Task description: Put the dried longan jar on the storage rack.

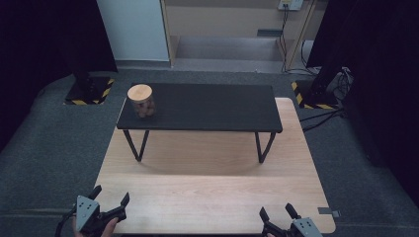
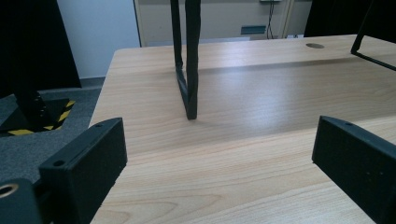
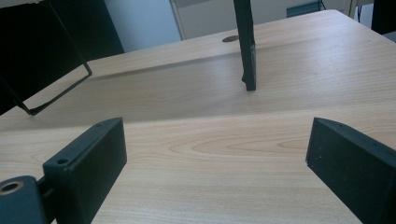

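A clear jar [image 1: 141, 101] with a round wooden lid holds brownish pieces and stands at the left end of a black raised shelf [image 1: 212, 108] on the wooden table [image 1: 212, 192]. My left gripper [image 1: 109, 197] hovers open at the table's front left corner, nothing between its jaws. My right gripper [image 1: 276, 212] is open at the front right edge, also empty. In the left gripper view the open gripper [image 2: 219, 154] faces the shelf's left leg [image 2: 187, 70]. In the right gripper view the open gripper [image 3: 217, 154] faces the shelf's right leg [image 3: 247, 51].
The shelf stands on thin black metal legs [image 1: 136, 143] [image 1: 263, 145] over the table's far half. Grey carpet [image 1: 59, 148] surrounds the table. Black stands with yellow-black striped bases [image 1: 89, 91] [image 1: 316, 94] sit at the far corners, with cables [image 1: 321, 118] at the right.
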`<action>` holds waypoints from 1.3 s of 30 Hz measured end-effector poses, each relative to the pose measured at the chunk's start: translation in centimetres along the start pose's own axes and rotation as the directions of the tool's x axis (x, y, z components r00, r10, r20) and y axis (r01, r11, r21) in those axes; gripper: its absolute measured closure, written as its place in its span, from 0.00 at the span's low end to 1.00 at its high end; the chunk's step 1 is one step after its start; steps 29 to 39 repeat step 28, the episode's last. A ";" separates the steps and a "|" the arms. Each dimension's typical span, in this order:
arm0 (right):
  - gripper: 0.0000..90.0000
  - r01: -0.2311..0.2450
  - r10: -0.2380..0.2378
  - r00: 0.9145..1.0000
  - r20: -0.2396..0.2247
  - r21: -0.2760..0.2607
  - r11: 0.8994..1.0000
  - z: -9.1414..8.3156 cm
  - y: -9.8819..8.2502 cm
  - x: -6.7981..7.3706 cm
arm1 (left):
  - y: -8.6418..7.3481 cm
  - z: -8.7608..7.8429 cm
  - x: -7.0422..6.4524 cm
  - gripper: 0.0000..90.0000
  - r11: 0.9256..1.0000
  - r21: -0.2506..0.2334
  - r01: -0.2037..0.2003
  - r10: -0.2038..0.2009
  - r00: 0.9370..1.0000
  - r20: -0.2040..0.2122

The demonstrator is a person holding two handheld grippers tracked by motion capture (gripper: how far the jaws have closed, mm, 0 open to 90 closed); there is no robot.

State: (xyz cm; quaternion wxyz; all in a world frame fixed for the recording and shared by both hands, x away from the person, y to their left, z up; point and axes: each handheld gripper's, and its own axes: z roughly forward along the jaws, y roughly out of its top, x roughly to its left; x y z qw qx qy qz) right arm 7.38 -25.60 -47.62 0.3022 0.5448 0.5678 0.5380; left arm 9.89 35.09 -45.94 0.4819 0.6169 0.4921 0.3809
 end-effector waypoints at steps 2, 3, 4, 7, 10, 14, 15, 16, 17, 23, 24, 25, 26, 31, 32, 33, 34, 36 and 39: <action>0.06 0.000 0.000 1.000 0.000 0.000 1.000 0.0 0.0 0.0 | 0.0 0.0 0.0 0.02 1.000 0.002 0.000 0.000 1.000 -0.003; 0.06 0.000 0.000 1.000 0.000 0.000 1.000 0.0 0.0 0.0 | -0.1 0.0 0.0 0.02 1.000 0.003 0.001 -0.001 1.000 -0.003; 0.06 0.001 -0.001 1.000 0.000 0.000 1.000 0.0 0.0 -0.1 | -0.1 0.0 0.0 0.02 1.000 0.004 0.002 -0.002 1.000 -0.002; 0.06 0.001 -0.001 1.000 -0.001 0.000 1.000 0.1 0.0 -0.1 | -0.1 0.0 0.0 0.02 1.000 0.004 0.005 -0.005 1.000 -0.004; 0.06 0.000 0.000 1.000 -0.001 0.001 1.000 0.1 0.0 -0.1 | -0.1 0.0 0.1 0.02 1.000 0.004 0.007 -0.007 1.000 -0.002; 0.06 0.001 -0.001 1.000 -0.002 0.003 1.000 0.2 0.0 -0.1 | 0.0 0.0 0.1 0.02 1.000 0.003 0.006 -0.006 1.000 -0.001; 0.06 0.001 -0.001 1.000 -0.003 0.003 1.000 0.2 0.0 -0.1 | 0.0 0.0 0.1 0.02 1.000 0.002 0.008 -0.008 1.000 -0.002; 0.06 0.001 -0.001 1.000 -0.003 0.003 1.000 0.2 0.0 -0.1 | 0.0 0.0 0.1 0.02 1.000 0.002 0.008 -0.008 1.000 -0.002; 0.06 0.001 -0.001 1.000 -0.003 0.003 1.000 0.3 0.0 -0.1 | 0.0 0.0 0.1 0.02 1.000 0.003 0.009 -0.009 1.000 -0.002; 0.06 -0.003 0.003 1.000 -0.001 0.005 1.000 0.2 -0.1 -0.1 | 0.1 0.1 0.1 0.02 1.000 0.006 0.006 -0.006 1.000 0.000; 0.05 -0.002 0.002 1.000 -0.002 0.003 1.000 0.2 -0.1 -0.2 | 0.2 0.1 0.0 0.02 1.000 0.005 0.006 -0.006 1.000 -0.001; 0.05 -0.003 0.003 1.000 -0.003 0.001 1.000 0.1 -0.1 -0.1 | 0.2 0.0 -0.1 0.02 1.000 -0.001 0.004 -0.004 1.000 -0.005; 0.05 -0.003 0.003 1.000 -0.002 -0.001 1.000 0.0 -0.2 -0.1 | 0.3 -0.1 -0.1 0.02 1.000 -0.004 0.004 -0.004 1.000 -0.005; 0.05 -0.002 0.002 1.000 -0.002 -0.003 1.000 -0.1 -0.1 -0.1 | 0.5 -0.2 -0.1 0.02 1.000 -0.010 0.003 -0.003 1.000 -0.002; 0.05 -0.002 0.002 1.000 -0.002 -0.003 1.000 -0.1 -0.1 -0.1 | 0.5 -0.2 -0.1 0.02 1.000 -0.010 0.003 -0.003 1.000 -0.002; 0.05 -0.002 0.002 1.000 -0.002 -0.003 1.000 -0.1 -0.1 -0.1 | 0.5 -0.2 -0.1 0.02 1.000 -0.010 0.003 -0.003 1.000 -0.002; 0.05 -0.002 0.002 1.000 -0.002 -0.003 1.000 -0.1 -0.1 -0.1 | 0.5 -0.2 -0.1 0.02 1.000 -0.010 0.003 -0.003 1.000 -0.002; 0.05 -0.002 0.002 1.000 -0.002 -0.003 1.000 -0.1 -0.1 -0.1 | 0.5 -0.2 -0.1 0.02 1.000 -0.010 0.003 -0.003 1.000 -0.002; 0.05 -0.002 0.002 1.000 -0.002 -0.003 1.000 -0.1 -0.1 -0.1 | 0.5 -0.2 -0.1 0.02 1.000 -0.010 0.003 -0.003 1.000 -0.002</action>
